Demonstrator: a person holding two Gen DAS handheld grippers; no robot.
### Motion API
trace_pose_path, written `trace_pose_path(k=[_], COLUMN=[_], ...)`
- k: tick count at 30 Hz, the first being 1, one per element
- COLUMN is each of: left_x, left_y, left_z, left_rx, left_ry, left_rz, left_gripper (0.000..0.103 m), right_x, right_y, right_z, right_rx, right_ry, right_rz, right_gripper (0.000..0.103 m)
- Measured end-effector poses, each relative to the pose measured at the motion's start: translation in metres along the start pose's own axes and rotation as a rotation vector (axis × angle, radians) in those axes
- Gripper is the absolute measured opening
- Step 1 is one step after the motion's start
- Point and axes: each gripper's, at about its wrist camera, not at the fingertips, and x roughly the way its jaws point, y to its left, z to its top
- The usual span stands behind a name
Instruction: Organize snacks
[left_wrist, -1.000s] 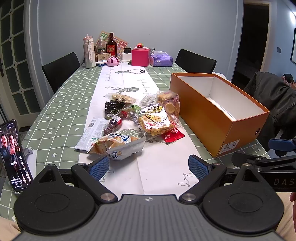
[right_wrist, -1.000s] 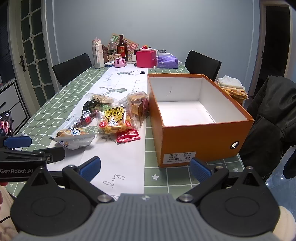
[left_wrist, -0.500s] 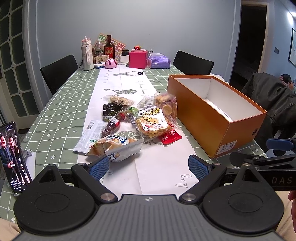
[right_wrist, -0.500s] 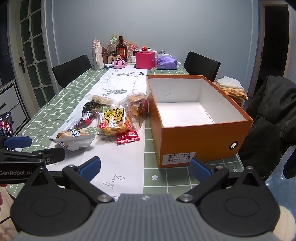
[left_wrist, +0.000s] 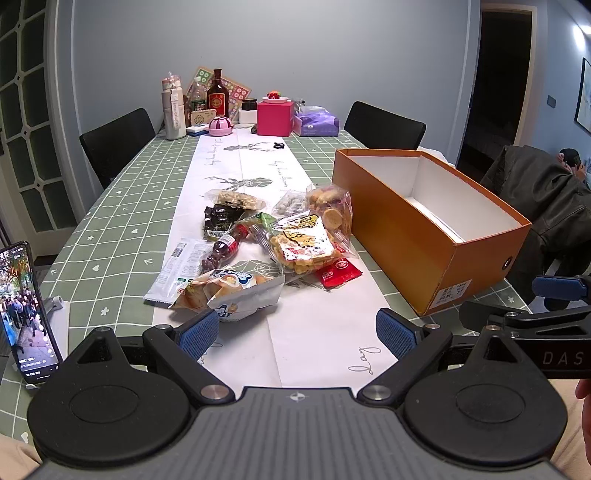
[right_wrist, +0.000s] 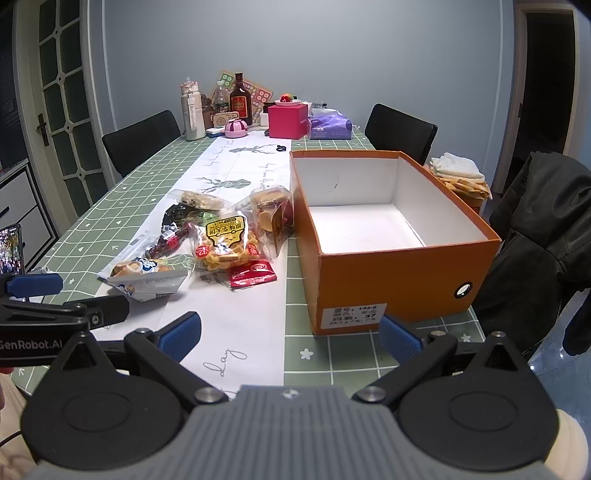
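1. The snacks lie in a loose heap on the white paper runner (left_wrist: 314, 332) in the middle of the green checked tablecloth (left_wrist: 122, 229), just left of the open orange cardboard box (right_wrist: 391, 273).
2. Nearest to me is a white and blue bag of small buns (left_wrist: 229, 288); beside it lie a long white wrapper (left_wrist: 177, 266), a clear packet of dark red sweets (left_wrist: 221, 251), a clear bag of yellow waffle biscuits (left_wrist: 303, 243) and a small red sachet (left_wrist: 338, 271).
3. Behind those sit a clear bag of round cookies (left_wrist: 330, 208), which touches the box wall, a dark packet (left_wrist: 219, 218) and a nut bar in clear wrap (left_wrist: 236, 199).
4. The box stands upright with its white inside bare.
5. My left claw (left_wrist: 295, 330) hangs above the near end of the runner, released, fingers spread wide, nothing between them; its left pad is just short of the bun bag.
6. My right claw (right_wrist: 291, 334) is likewise released and bare, in front of the box's labelled end.
7. A lit smartphone (left_wrist: 26, 314) stands propped at the table's left edge.
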Motion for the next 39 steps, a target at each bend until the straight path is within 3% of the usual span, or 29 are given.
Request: trace_pose_path(k=[39], left_x=[-0.0001], left_y=[-0.0031], left_z=[-0.0006], left_rx=[-0.006], left_ry=[0.003], left_rz=[-0.005], left_gripper=[0.103], right_x=[0.0014], right_y=[0.0011], right_z=[-0.0015], right_rx=[-0.001], right_ry=[-0.003], right_rz=[0.013], right_gripper=[0.100])
